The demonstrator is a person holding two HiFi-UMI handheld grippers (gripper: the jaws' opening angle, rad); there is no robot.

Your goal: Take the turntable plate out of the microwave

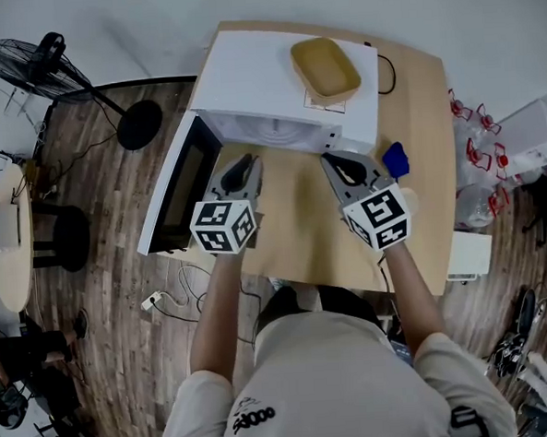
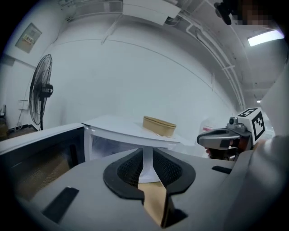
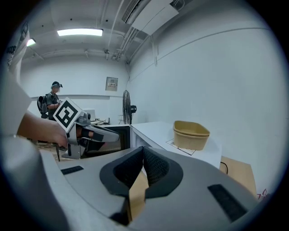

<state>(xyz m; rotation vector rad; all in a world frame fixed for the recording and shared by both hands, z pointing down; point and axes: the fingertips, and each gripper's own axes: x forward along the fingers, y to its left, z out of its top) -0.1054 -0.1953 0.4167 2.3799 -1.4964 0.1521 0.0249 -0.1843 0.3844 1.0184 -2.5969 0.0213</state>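
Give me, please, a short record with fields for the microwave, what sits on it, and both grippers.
microwave: white, on the wooden table
door: swung wide open
on top: tan container
turntable plate: cannot be made out inside the cavity
left gripper: jaws slightly apart, nothing between them, held in front of the opening
right gripper: jaws together, empty, beside the left one
also on table: blue object near the right gripper

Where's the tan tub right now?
Head view, top centre: the tan tub sits on top of the white microwave, toward its right end.
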